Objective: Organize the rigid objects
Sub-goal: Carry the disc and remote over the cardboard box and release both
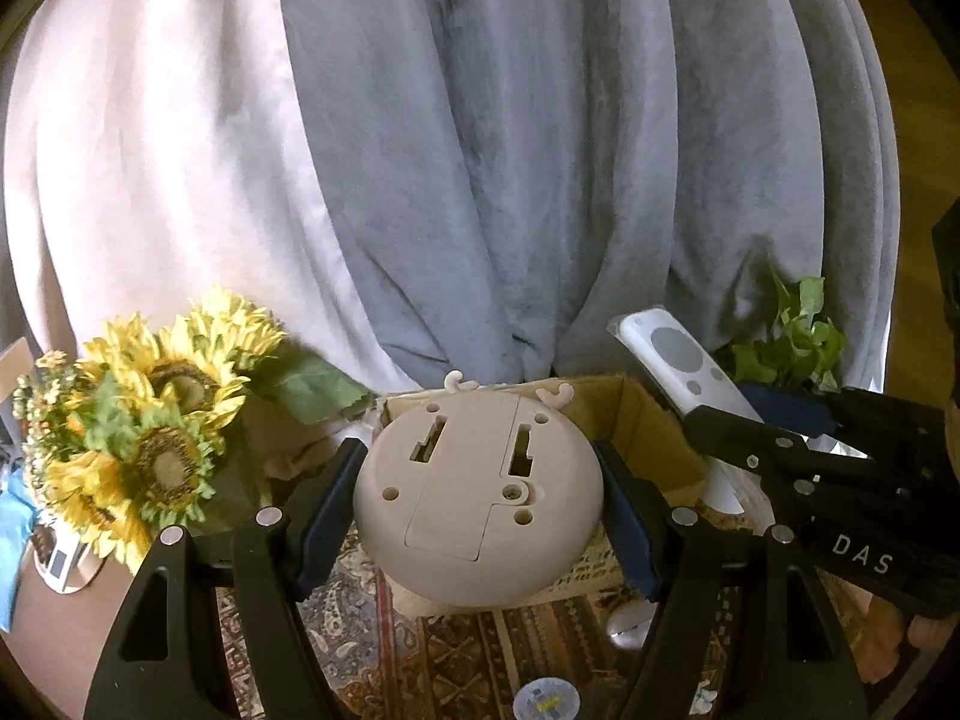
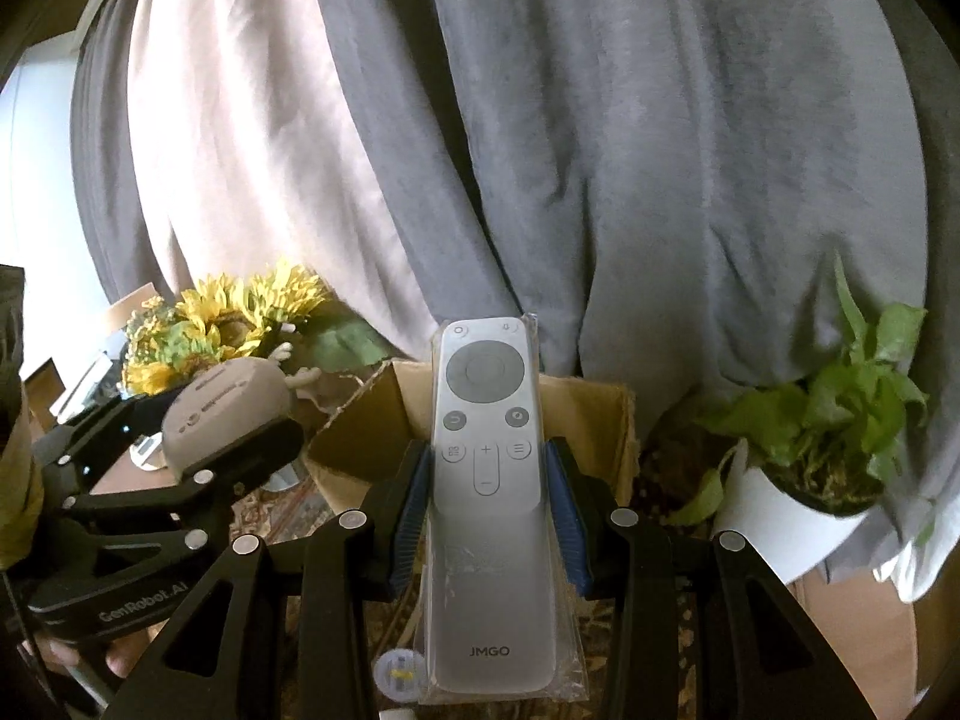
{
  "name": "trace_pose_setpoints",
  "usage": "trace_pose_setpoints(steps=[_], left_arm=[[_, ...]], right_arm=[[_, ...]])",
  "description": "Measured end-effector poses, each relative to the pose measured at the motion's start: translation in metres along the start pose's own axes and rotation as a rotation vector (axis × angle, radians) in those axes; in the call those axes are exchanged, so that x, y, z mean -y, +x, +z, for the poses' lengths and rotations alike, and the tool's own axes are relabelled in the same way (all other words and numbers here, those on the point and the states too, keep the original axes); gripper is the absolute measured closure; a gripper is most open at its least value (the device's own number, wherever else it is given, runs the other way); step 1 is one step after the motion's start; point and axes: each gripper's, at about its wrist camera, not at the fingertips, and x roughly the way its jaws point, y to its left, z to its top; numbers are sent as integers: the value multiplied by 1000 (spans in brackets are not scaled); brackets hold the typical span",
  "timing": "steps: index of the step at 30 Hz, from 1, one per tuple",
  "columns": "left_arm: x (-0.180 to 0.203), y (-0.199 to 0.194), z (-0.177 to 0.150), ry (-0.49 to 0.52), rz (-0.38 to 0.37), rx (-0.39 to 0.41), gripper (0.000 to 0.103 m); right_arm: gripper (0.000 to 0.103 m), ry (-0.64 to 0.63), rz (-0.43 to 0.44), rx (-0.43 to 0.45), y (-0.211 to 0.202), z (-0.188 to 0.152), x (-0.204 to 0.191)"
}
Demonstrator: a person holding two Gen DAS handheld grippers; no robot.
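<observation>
My left gripper [image 1: 480,498] is shut on a round beige gadget [image 1: 474,492] with small antlers, its underside toward the camera, held in front of an open cardboard box [image 1: 648,420]. My right gripper [image 2: 489,504] is shut on a grey JMGO remote [image 2: 486,468] in a clear sleeve, held upright before the same box [image 2: 372,432]. In the left wrist view the remote [image 1: 684,366] and right gripper [image 1: 780,420] show at the right. In the right wrist view the gadget [image 2: 225,420] and left gripper [image 2: 198,456] show at the left.
Grey and pale curtains [image 1: 510,150] hang close behind. Sunflowers [image 1: 144,426] stand left of the box; a potted green plant [image 2: 840,408] in a white pot stands right. A patterned cloth [image 1: 450,660] lies below, with a small round item [image 1: 543,699] on it.
</observation>
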Motion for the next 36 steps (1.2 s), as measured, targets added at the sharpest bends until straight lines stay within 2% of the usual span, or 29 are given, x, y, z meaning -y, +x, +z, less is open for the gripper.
trace_pose_setpoints(steps=[7, 19, 23, 36], left_arm=[[-4, 28, 9, 28, 4, -30, 29], [-13, 82, 14, 71, 27, -112, 29], [-14, 99, 12, 103, 44, -143, 29], [-22, 143, -1, 110, 40, -248, 29]], right_arm=[[63, -45, 11, -9, 22, 14, 4], [63, -122, 37, -78, 79, 26, 12], [63, -148, 39, -106, 94, 26, 13], [63, -198, 56, -204, 138, 16, 12]])
